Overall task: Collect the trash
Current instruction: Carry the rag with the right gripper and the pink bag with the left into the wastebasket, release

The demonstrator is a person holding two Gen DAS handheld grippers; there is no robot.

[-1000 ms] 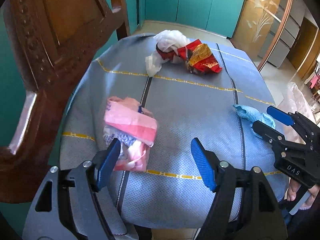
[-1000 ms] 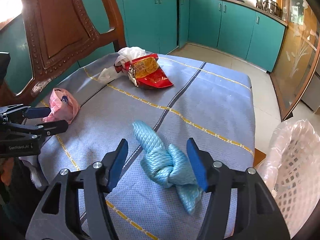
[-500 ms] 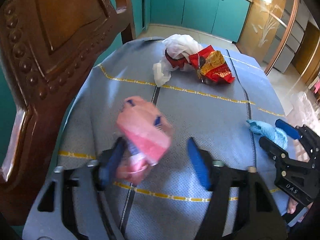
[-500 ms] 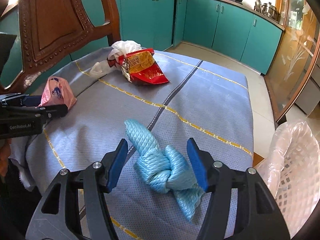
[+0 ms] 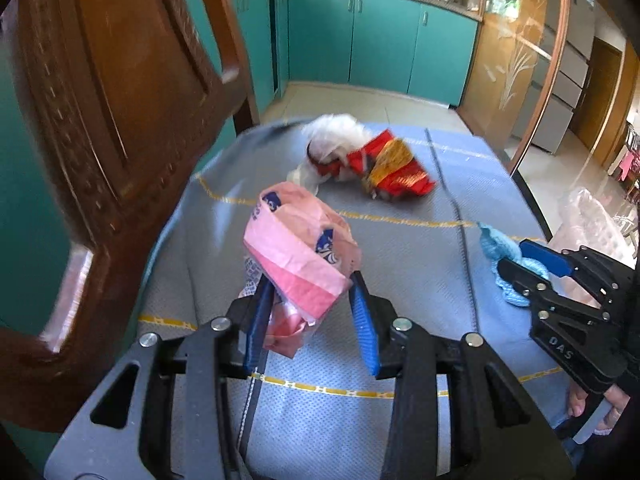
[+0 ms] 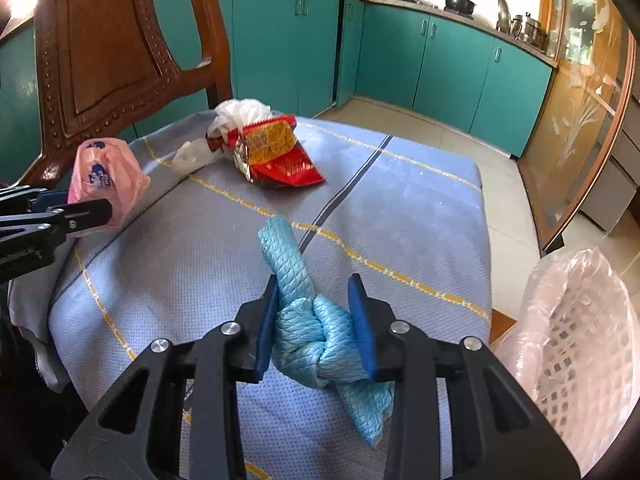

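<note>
Pink bag (image 5: 298, 248) clamped, blue wrapper (image 6: 316, 332) clamped

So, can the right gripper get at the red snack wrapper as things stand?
Probably not yet: the right gripper has its jaws, just closing, shut on the knotted blue bag. The path over the tablecloth to the red snack wrapper looks free.

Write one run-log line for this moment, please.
left claw: just closed on pink bag, lifted | right claw: just closed on blue cloth | remaining: red wrapper
</note>
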